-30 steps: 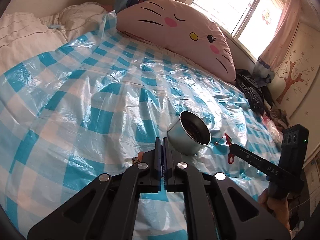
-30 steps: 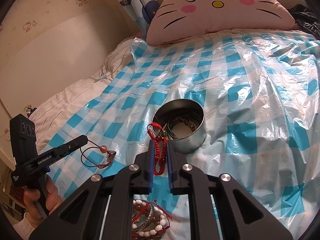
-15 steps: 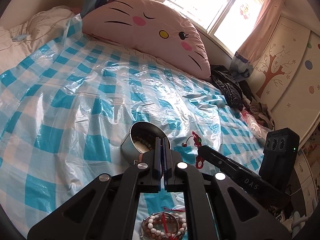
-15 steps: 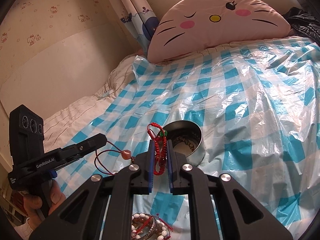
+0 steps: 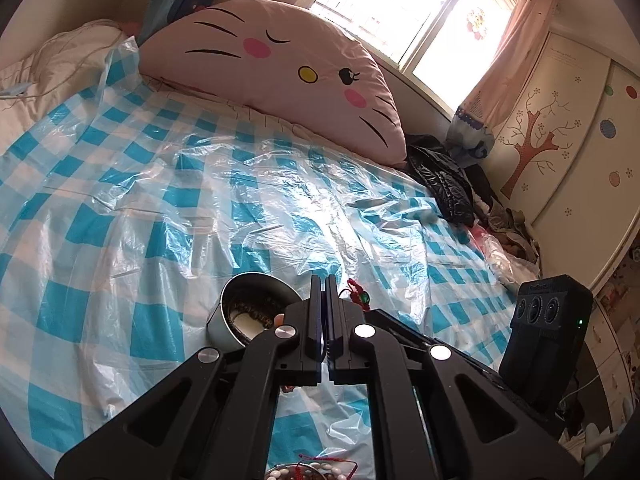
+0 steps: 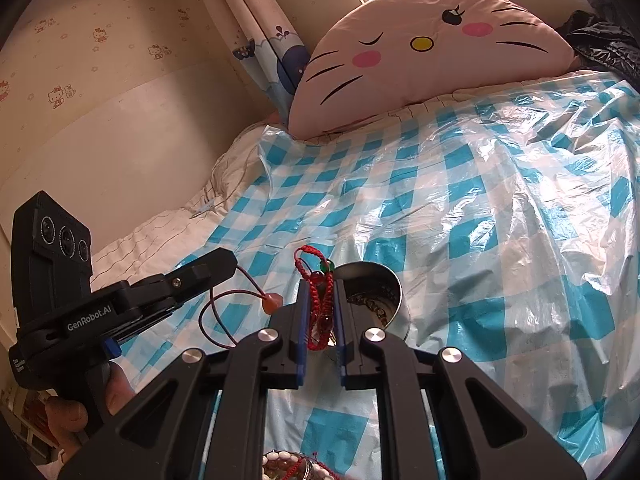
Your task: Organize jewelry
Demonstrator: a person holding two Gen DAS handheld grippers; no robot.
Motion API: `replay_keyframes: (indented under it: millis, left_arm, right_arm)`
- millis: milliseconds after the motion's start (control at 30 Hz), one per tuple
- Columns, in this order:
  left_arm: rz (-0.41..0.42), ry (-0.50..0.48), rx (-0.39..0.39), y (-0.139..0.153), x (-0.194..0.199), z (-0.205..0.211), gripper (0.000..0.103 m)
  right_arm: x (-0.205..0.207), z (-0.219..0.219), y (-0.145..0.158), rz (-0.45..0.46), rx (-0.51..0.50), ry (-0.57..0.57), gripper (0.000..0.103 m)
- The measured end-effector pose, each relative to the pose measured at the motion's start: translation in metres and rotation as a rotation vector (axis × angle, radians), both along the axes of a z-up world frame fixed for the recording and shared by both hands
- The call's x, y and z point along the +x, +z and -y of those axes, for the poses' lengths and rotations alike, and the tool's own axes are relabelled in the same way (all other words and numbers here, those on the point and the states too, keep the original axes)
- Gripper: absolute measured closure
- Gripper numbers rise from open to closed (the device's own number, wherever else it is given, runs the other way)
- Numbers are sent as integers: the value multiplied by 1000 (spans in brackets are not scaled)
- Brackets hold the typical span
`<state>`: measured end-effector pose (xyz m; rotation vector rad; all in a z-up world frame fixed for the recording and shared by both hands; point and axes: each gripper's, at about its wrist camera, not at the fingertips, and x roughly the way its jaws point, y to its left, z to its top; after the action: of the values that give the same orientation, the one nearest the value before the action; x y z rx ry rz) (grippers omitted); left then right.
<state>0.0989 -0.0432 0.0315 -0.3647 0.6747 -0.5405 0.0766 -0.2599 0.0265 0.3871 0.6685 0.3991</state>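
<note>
A round metal tin (image 5: 256,312) with jewelry inside stands on the blue checked plastic sheet (image 5: 160,200); it also shows in the right wrist view (image 6: 376,296). My right gripper (image 6: 320,292) is shut on a red braided bracelet (image 6: 316,284) with a green bead, held above and just left of the tin. My left gripper (image 5: 325,280) is shut on a thin dark cord; in the right wrist view the cord (image 6: 216,316) hangs from it with an orange bead (image 6: 272,302). A beaded bracelet pile (image 6: 296,466) lies below both grippers.
A pink cat-face pillow (image 5: 280,76) lies at the head of the bed. A black jacket (image 5: 444,180) and clutter sit at the right edge by a wardrobe (image 5: 568,128). White bedding (image 6: 160,236) lies to the left.
Both grippers have risen and tilted up, each still holding its piece. The tin now sits lower and nearer in both views. The corded bead swings closer to the right gripper.
</note>
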Motion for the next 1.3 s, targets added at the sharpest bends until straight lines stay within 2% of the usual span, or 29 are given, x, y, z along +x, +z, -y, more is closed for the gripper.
replay_keyframes:
  millis: [467,733,767,833,867,1033,1100,1200,1300]
  left_arm:
    - [-19,-10,13,-13,24,16,101]
    - [-47,18,19,-26,41,16,101]
    - [-68,29,35,-32,46,17,100]
    - [-110,57,59,-44,52,14,100]
    - [-133,68,62,-49,55,11,100]
    - [-178,135,41,-57,62,-9,99]
    - [-187,162,44,-59,63,-16,95]
    - [-206,194,42,-62,65,-23,82]
    - [-204,221,57,-63,65,-28,72]
  right_arm:
    - [30,-10,-6,-6,-21,-1,91]
    - [47,-21,-19,-37,-81,10,91]
    - [52,-23,-24,-62,-97,19,89]
    - [57,-27,-33,-89,-140,15,79]
    - [58,-28,-35,-95,-149,17,78]
    - [55,-20,-32,-81,-149,-19,67]
    - [54,-18,-32,-79,-149,-28,64]
    - [54,-17,-32,-81,-152,-31,62]
    - [54,-21,-33,-92,-160,-12,52]
